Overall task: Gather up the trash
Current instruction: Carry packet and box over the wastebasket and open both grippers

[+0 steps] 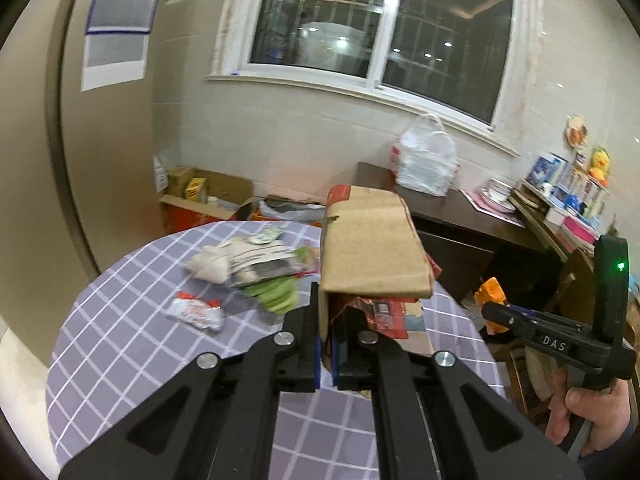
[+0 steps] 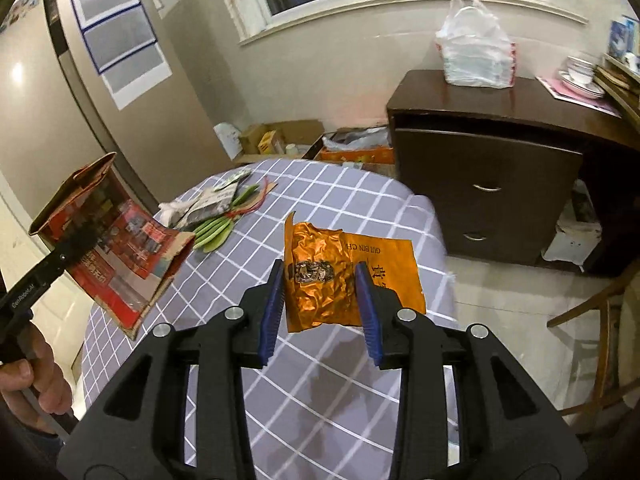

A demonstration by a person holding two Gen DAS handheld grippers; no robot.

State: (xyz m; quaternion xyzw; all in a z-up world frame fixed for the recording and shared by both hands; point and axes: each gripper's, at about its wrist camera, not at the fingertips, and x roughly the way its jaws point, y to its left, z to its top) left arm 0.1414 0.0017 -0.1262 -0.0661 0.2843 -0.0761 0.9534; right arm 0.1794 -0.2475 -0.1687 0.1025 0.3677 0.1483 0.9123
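Observation:
My left gripper (image 1: 326,320) is shut on the edge of a red printed cardboard carton (image 1: 372,248), which hangs tilted above the round table with the checked cloth (image 1: 120,320). The right wrist view shows the same carton (image 2: 116,240) at the left, in the left gripper (image 2: 60,258). My right gripper (image 2: 320,280) is shut on a crumpled orange foil bag (image 2: 320,248), lifted off the table (image 2: 340,200). On the far side of the cloth lie green pods (image 2: 216,230), a pile of pale wrappers (image 1: 240,260) and a small red-and-white packet (image 1: 196,312).
A dark wooden cabinet (image 2: 488,184) with a white plastic bag (image 2: 476,48) on top stands right of the table. Open cardboard boxes (image 2: 280,136) sit on the floor under the window. A fridge (image 2: 80,120) is at the left, a wooden chair (image 2: 600,320) at the right.

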